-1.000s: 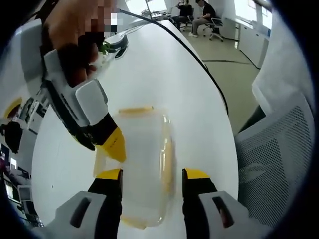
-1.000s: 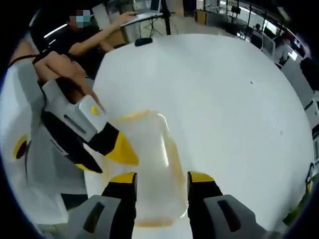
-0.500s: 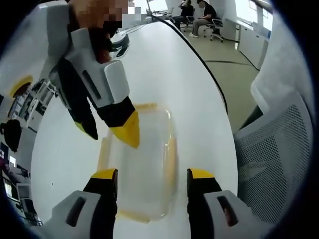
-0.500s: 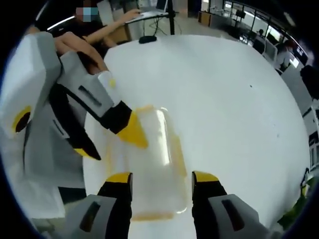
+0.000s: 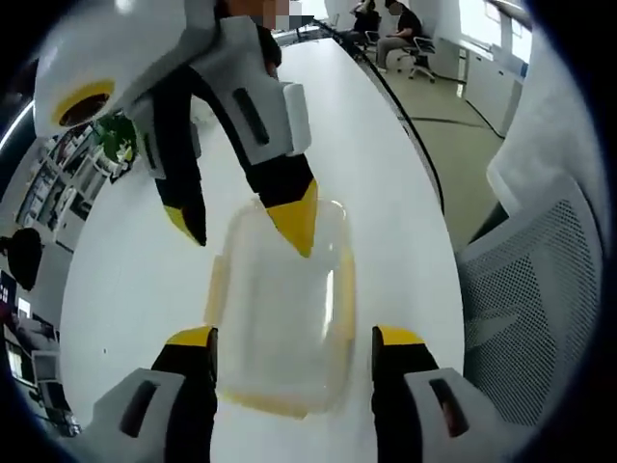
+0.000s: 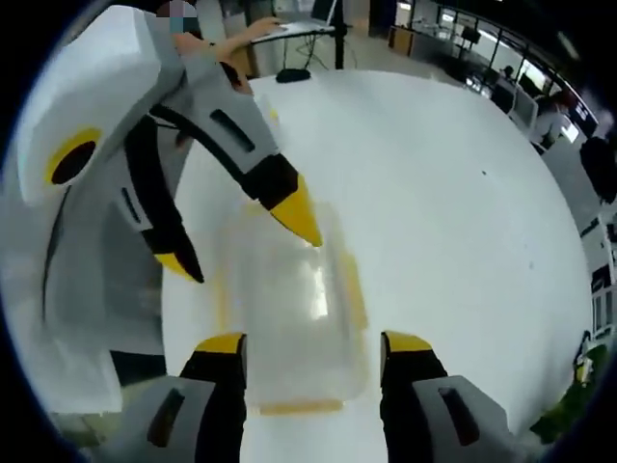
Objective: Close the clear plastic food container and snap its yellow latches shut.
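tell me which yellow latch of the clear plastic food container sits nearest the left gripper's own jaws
The yellow latch on the short end of the clear plastic food container, low between the open left gripper jaws. The long-side latches run further up the view.

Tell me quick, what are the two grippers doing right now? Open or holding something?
Left gripper: open, jaws wide apart above the clear container, holding nothing.
Right gripper: open, jaws spread over the same container, holding nothing.
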A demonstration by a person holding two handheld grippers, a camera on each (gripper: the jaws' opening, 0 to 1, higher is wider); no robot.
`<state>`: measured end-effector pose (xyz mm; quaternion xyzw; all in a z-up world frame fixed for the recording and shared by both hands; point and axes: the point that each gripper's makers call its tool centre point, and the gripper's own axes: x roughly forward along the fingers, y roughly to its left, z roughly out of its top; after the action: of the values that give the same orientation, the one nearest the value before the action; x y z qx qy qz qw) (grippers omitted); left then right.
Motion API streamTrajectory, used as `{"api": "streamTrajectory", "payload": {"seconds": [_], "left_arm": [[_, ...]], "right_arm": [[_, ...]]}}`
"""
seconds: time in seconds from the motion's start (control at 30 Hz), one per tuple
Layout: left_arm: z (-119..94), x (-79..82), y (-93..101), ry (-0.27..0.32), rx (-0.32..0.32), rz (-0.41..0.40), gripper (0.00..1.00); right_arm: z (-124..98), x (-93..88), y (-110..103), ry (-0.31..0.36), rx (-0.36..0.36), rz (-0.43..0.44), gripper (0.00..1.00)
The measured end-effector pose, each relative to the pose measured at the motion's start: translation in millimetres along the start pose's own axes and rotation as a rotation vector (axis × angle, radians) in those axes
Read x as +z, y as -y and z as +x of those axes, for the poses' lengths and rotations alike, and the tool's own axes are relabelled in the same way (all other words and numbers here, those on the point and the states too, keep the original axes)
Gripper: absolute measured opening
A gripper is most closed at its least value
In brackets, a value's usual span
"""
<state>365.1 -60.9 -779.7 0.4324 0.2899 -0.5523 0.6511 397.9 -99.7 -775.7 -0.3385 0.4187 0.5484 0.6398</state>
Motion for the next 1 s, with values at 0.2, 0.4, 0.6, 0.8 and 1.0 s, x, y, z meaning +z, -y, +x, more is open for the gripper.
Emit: {"api": "streamTrajectory", "payload": {"seconds": [0.2, 0.4, 0.6, 0.8, 1.0], "left_arm": [[0.4, -7.3, -6.9, -0.014, -0.001, -0.02, 0.71], [2.3, -12.4, -12.9, -0.019, -0.013, -0.052, 0.76], [5.7, -17.2, -15.9, -0.03, -0.018, -0.069, 0.78], [14.6, -20.9, -13.8, -0.055, -0.027, -0.062, 0.81], [20.1, -22.8, -16.2, -0.067, -0.02, -0.046, 0.83]], "right_arm": [[-2.4, -5.4, -2.0, -0.007, -0.019, -0.027, 0.62], [-3.2, -10.5, -7.5, -0.009, -0.022, -0.038, 0.63], [-2.8, -12.6, -10.7, -0.015, -0.036, -0.068, 0.65], [-0.1, -16.0, -11.5, -0.024, -0.054, -0.088, 0.69], [6.4, -22.1, -13.7, -0.035, -0.067, -0.104, 0.71]]}}
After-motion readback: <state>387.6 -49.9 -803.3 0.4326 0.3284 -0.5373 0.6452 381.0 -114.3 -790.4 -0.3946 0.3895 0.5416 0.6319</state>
